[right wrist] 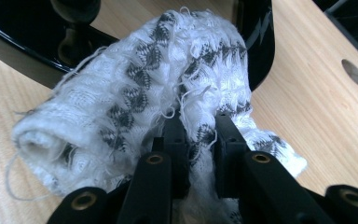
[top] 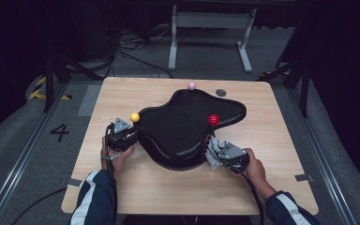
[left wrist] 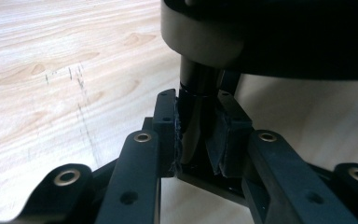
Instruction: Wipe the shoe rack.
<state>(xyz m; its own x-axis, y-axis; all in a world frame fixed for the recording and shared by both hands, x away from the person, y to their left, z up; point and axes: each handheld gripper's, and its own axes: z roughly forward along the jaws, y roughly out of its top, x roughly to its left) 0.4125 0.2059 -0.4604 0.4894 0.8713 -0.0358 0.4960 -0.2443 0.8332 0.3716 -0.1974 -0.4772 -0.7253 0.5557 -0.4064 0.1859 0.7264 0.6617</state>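
On the wooden table (top: 272, 140) stood a black, irregularly lobed tray (top: 187, 124) raised on short legs, with its ribbed top facing up. Three small balls sat at its edge: a yellow ball (top: 135, 117) at the left lobe, a pink ball (top: 191, 86) at the far lobe and a red ball (top: 213, 120) toward the right. Whether they rested on the rim or were fixed to it could not be told.

The left gripper (left wrist: 198, 135) was at the tray's left edge, just below the yellow ball. In the left gripper view its jaws were clamped on a black leg (left wrist: 198, 100) under the tray, the pads pressing it from both sides; the tray's underside was dark and cut off at the top of that view, so how the leg joined it was hard to make out. In the high view the left hand (top: 115, 152) covered much of that gripper.

The right gripper (right wrist: 200, 135) lay at the tray's near right edge, jaws pinched on a white knitted cloth (right wrist: 135, 107) with a grey pattern, bunched and frayed. The cloth was pressed against the tray's glossy side, hiding part of the rim. In the high view the cloth (top: 213, 153) showed as a pale clump between the tray and the right hand (top: 253, 166).
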